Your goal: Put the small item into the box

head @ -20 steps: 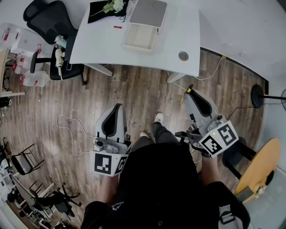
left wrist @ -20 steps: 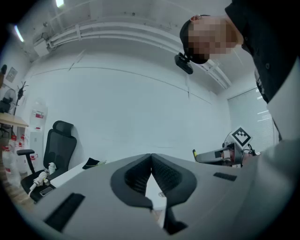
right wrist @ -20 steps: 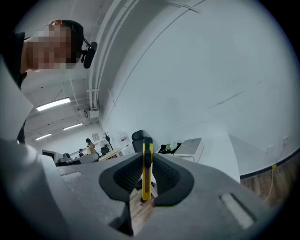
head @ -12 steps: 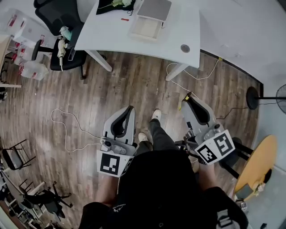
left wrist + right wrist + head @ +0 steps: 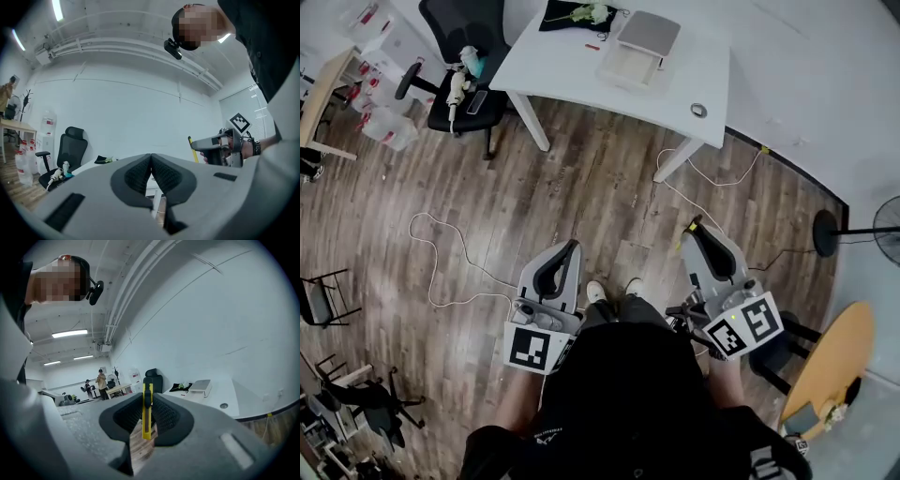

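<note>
An open white box (image 5: 630, 67) with its grey lid (image 5: 649, 33) behind it sits on the white table (image 5: 572, 70), far ahead of me. In the right gripper view the box (image 5: 200, 387) shows small in the distance. My right gripper (image 5: 696, 229) is shut on a yellow utility knife (image 5: 147, 414), which stands upright between the pads; its tip (image 5: 691, 225) pokes out past the jaws. My left gripper (image 5: 572, 246) is shut with nothing in it, its pads (image 5: 140, 174) touching. Both grippers hang over the wooden floor, well short of the table.
A black cloth with flowers (image 5: 579, 15) and a small red item (image 5: 602, 36) lie on the table beside the box. A black office chair (image 5: 474, 39) stands to the table's left. A white cable (image 5: 441, 272) runs over the floor. A fan stand (image 5: 825, 225) is at the right.
The table and box have shrunk toward the top of the head view and look farther off. Both grippers keep their pose, and the right one still holds the knife.
</note>
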A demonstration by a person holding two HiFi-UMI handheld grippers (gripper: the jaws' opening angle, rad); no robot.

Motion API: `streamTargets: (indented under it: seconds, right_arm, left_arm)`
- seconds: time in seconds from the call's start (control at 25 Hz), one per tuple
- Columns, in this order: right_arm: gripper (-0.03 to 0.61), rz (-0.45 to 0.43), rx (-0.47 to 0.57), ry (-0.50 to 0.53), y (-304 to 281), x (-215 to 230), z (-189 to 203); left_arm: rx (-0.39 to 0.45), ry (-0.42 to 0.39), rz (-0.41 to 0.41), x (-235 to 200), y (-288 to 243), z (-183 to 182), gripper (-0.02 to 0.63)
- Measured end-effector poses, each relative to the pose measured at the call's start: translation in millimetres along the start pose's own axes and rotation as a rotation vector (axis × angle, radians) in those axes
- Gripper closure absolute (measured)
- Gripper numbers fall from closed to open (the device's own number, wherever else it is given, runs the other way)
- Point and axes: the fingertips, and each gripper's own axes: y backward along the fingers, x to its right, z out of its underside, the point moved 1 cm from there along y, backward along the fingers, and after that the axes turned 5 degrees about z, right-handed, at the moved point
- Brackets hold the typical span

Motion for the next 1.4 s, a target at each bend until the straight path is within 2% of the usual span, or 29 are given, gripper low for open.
streamTargets:
  seconds: [0.12, 0.2, 0.4, 0.56, 0.72, 0.92, 1.08, 1.24, 1.32, 1.4]
  right_arm:
    - [0.511, -0.013, 0.006, 0.001, 12, -3, -1]
    - [0.511, -0.014, 0.017, 0.007, 27, 1, -5]
    - [0.511, 0.002, 0.028, 0.018, 78, 31, -7]
    - [0.511, 0.000, 0.053, 0.022, 110, 55, -8]
    - [0.511, -0.018, 0.070, 0.023, 123, 65, -8]
    - [0.511, -0.021, 0.067, 0.026, 117, 71, -14]
    - [0.511, -0.018, 0.067, 0.039, 96, 75, -18]
    - [0.511, 0.003, 0.063, 0.033, 65, 79, -21]
    - [0.511, 0.011, 0.058, 0.039, 46, 76, -24]
    - [0.511, 0.018, 0.054, 0.043, 25, 73, -29]
  left_arm:
    - [0.000, 0.017, 0.000, 14, -2, -1, 0.609]
    - [0.016, 0.013, 0.028, 31, -10, -5, 0.609]
    - [0.035, 0.014, 0.088, 96, -33, -8, 0.609]
    - [0.039, 0.017, 0.103, 139, -43, -5, 0.609]
    - [0.047, 0.011, 0.085, 157, -43, -1, 0.609]
    - [0.034, -0.056, 0.055, 143, -47, -5, 0.609]
    - [0.082, -0.012, 0.035, 122, -57, -13, 0.609]
    - [0.077, -0.050, 0.039, 91, -68, -12, 0.609]
    - [0.094, -0.051, 0.046, 70, -74, -17, 0.609]
    - [0.071, -0.043, 0.049, 47, -83, -18, 0.609]
